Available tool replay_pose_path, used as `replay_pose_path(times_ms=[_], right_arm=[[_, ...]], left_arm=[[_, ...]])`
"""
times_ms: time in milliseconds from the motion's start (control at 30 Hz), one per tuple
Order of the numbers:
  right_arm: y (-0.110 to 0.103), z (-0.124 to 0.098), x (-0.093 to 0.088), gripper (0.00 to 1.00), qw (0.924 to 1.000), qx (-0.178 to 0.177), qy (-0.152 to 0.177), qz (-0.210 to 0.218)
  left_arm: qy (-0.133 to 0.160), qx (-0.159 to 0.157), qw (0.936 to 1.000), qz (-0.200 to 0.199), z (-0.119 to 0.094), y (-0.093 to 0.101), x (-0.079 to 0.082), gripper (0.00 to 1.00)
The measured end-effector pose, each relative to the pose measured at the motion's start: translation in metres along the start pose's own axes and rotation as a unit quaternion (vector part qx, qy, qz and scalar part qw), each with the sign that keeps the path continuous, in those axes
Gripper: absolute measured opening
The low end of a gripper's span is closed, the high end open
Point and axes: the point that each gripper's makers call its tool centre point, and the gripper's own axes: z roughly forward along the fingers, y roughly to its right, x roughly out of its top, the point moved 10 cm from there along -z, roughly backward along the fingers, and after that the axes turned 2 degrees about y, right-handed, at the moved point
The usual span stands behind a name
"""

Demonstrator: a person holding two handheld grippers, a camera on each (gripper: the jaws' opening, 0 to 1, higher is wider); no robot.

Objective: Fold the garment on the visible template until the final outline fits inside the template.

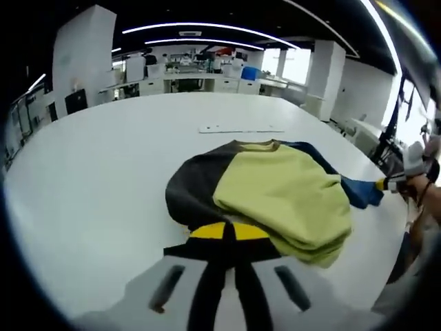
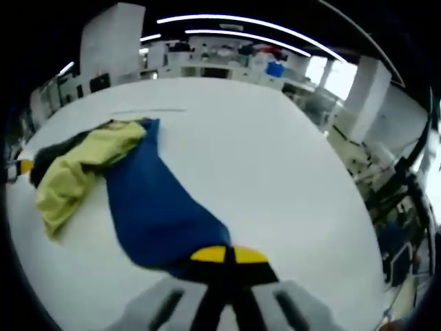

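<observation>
garment (image 1: pixel 275 189): you've got a colour-block top here, with yellow-green, dark charcoal and blue panels
state: half folded. The yellow-green part is doubled over on itself in thick layers, and the blue part is stretched out flat to one side
pose: lying on the white table, collar end facing away from you in the left gripper view
yellow-green section: it sits on top, bunched with stacked folds at the near edge
dark section: it peeks out from under the yellow-green on the left
blue section: in the right gripper view it runs long from the bundle toward your right gripper, its near end right at the yellow jaw tips
</observation>
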Motion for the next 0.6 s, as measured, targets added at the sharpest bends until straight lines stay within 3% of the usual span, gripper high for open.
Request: replay_pose_path(times_ms=[367, 433, 600], right_arm=[[0.01, 0.011, -0.003, 0.0, 0.9996, -0.004, -0.003, 0.027], [0.013, 0.012, -0.003, 0.0, 0.9996, -0.007, 0.0, 0.026], [0.015, 0.018, -0.003, 0.0, 0.9997, 0.002, -0.003, 0.024]], left_arm=[[-0.024, 0.004, 0.9995, 0.02, 0.019, 0.016, -0.032, 0.0], [-0.008, 0.002, 0.9997, 0.025, 0.02, 0.02, -0.032, 0.0], [-0.015, 0.003, 0.9982, 0.057, 0.025, 0.019, -0.037, 0.0]])
